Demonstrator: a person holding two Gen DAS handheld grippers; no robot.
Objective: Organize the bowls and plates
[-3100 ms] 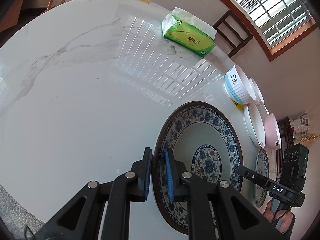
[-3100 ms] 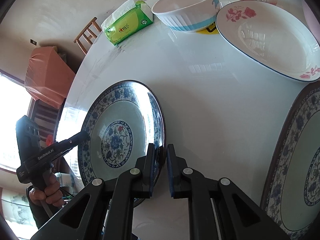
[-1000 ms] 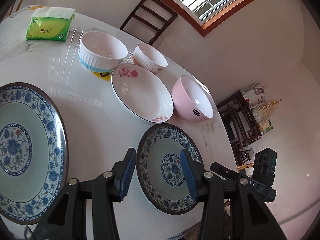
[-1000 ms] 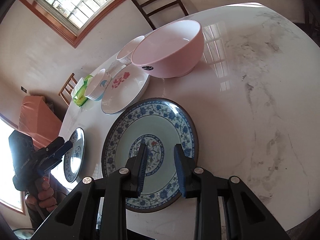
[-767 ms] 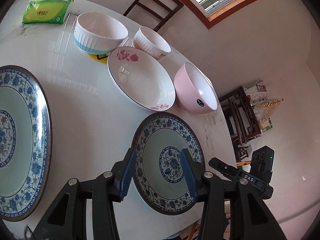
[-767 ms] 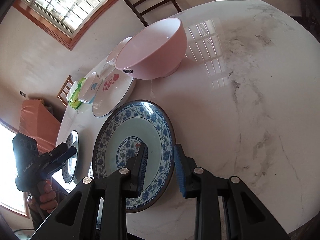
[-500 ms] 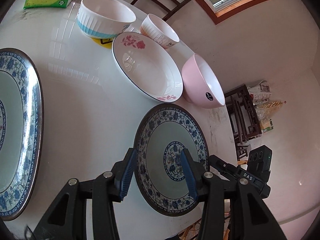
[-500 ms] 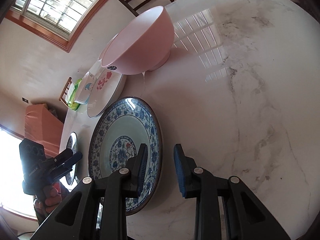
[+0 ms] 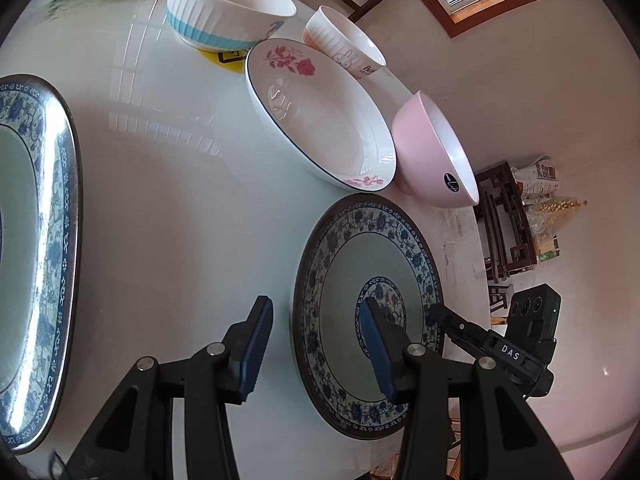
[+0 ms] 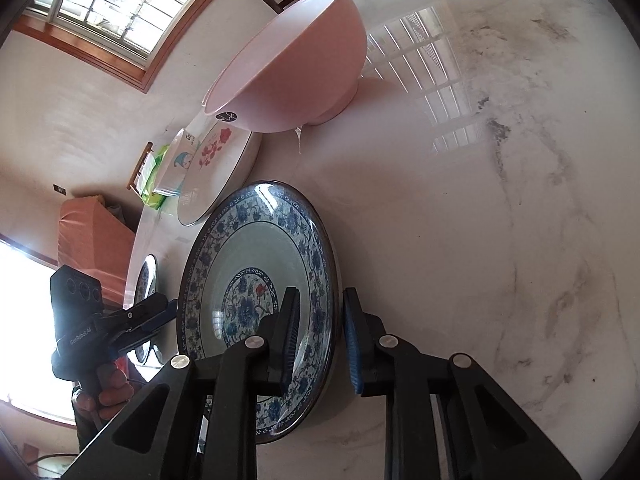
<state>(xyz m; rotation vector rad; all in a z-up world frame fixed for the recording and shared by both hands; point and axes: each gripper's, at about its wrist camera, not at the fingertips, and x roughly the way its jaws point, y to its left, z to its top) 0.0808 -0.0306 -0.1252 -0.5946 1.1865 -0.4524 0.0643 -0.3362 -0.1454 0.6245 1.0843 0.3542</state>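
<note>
Both grippers dropped onto the small blue-and-white plate [image 10: 256, 280] lying near the table [image 10: 480, 240] edge. Right gripper [image 10: 320, 340] jaws just closing across its rim, not yet pinching; left gripper [image 9: 316, 344] straddles the opposite rim, half open, for a two-sided lift.

The left gripper [image 9: 316, 344], black-armed with ribbed blue pads, points steeply down, its jaws standing apart with one pad [image 9: 374, 336] over the near plate's face and the other off its rim, neither pressing. The right gripper [image 10: 320, 332], of the same black and blue make, also tilts down; its jaws have just been closing and now straddle the plate's rim, a pad [image 10: 290, 328] on the inner side and one outside, with slim gaps visible. A hand [image 10: 108, 390] grips the left gripper's black handle from below.
</note>
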